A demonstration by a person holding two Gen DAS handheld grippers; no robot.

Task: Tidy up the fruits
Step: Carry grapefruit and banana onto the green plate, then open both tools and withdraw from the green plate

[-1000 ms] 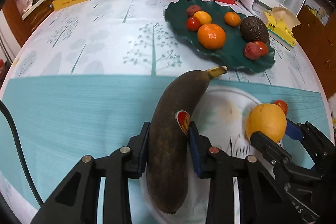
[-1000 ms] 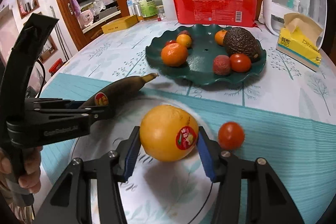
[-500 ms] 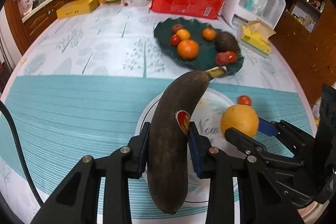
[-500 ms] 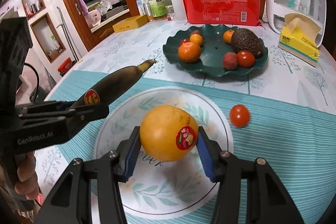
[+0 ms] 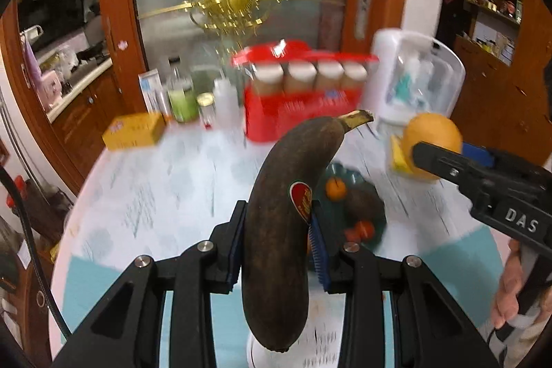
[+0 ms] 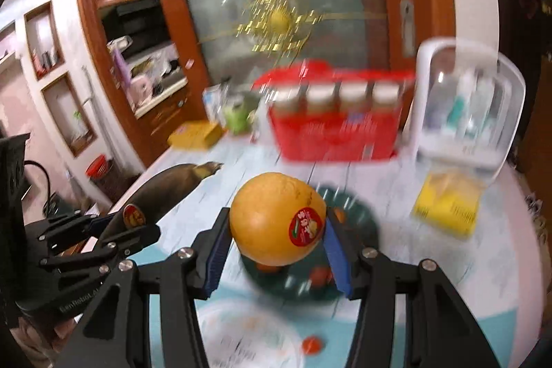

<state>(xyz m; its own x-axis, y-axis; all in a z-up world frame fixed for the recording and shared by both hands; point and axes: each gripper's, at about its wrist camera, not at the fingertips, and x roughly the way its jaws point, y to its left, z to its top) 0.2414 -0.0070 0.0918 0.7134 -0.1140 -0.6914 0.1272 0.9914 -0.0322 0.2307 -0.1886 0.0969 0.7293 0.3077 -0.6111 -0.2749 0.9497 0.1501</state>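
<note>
Left claw [image 5: 277,247] is gripping a dark brown banana [image 5: 286,223] around its middle, both pads pressing its sides, the fruit hanging in the air above the surface [image 5: 155,195] with its yellow stem tip pointing up and away and a red sticker showing near the right pad. Right claw [image 6: 276,247] is gripping a large orange [image 6: 277,218], its blue pads pressing the fruit on either side, a red and green sticker facing the camera. Both fruits are being held clear of the surface, with the banana to the left of the orange and the two well apart. Below them, on the patterned cloth, a dark green plate [image 6: 365,223] is sitting with small oranges, an avocado and red fruits in it, though blur is making their number hard to tell. Nearer the cameras a white plate [image 6: 234,333] is lying on the teal part of the cloth, and a small red tomato [image 6: 312,344] is lying just beside it. At the far edge of the surface a red box [image 6: 338,137] of jars is standing between a yellow box [image 5: 134,131] with some bottles and a white container [image 6: 469,109], and a yellow tissue pack [image 6: 448,209] is lying in front of that container. At the right edge of the left view, a hand [image 5: 514,285] is holding the right claw's handle.
</note>
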